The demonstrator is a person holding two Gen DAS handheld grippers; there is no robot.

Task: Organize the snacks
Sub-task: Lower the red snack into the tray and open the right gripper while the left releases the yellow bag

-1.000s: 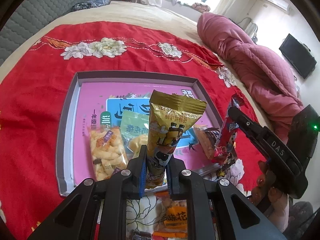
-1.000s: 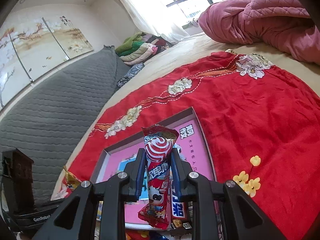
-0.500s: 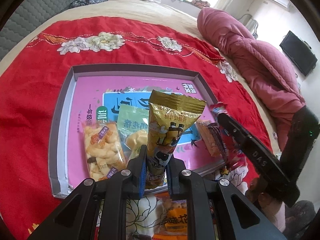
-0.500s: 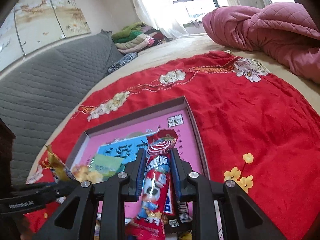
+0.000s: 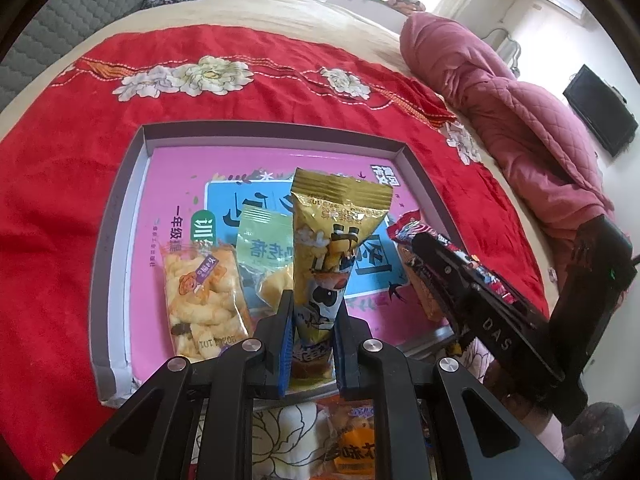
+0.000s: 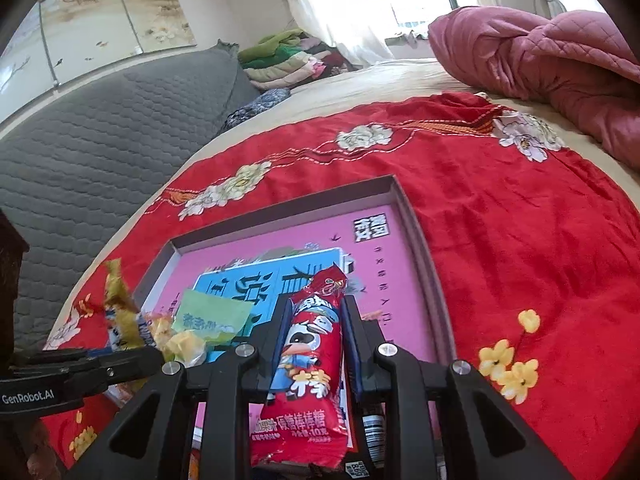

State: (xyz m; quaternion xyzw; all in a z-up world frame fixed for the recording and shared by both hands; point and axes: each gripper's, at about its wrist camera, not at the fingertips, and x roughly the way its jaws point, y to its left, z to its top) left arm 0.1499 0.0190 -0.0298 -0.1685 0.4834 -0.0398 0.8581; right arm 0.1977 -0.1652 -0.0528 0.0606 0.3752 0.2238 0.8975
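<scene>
My left gripper is shut on a gold snack packet, held upright over the near edge of a shallow grey tray with a pink printed floor. Inside the tray lie a clear bag of orange puffs and a pale green packet. My right gripper is shut on a red lollipop packet, above the tray's near right part. In the left wrist view that right gripper reaches in from the right with the red packet. The right wrist view shows the left gripper and gold packet at the left.
The tray sits on a red flowered cloth spread over a bed. More packets, one orange, lie on the cloth below my left gripper. A pink quilt is heaped at the right; a grey padded headboard runs along the left.
The right gripper has rolled and dropped slightly, bringing the red packet in over the tray's right part. The left gripper with the gold packet has stayed nearly still.
</scene>
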